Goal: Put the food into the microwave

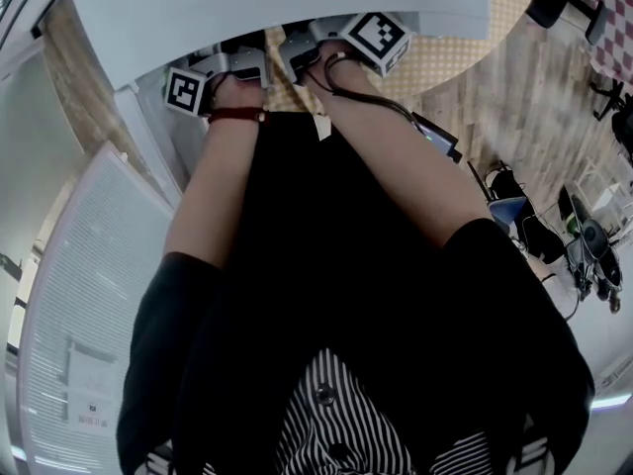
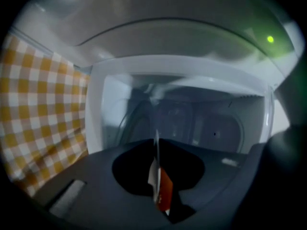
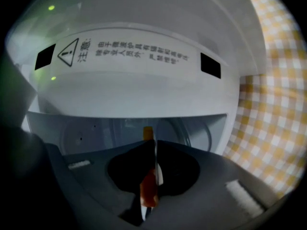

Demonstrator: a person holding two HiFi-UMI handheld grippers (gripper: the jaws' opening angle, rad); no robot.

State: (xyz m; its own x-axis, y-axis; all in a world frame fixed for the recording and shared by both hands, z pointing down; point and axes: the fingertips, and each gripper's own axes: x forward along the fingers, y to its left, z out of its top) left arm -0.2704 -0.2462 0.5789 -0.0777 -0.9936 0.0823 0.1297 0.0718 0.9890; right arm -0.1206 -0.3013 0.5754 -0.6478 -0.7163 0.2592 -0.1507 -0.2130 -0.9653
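Two tools: left gripper, right gripper, each being clamped on food packet.
Look: thin, white-red.
Axis: edge-on, being pointed into microwave.

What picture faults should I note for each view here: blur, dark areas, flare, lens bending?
Head view: heavy fisheye bending; dark clothing swallows the middle. Left gripper view: dim and soft, black corners, a green flare spot at upper right, microwave inside hazy. Right gripper view: brighter, warning label sharp, faint green flares at left, the close packet blurred.
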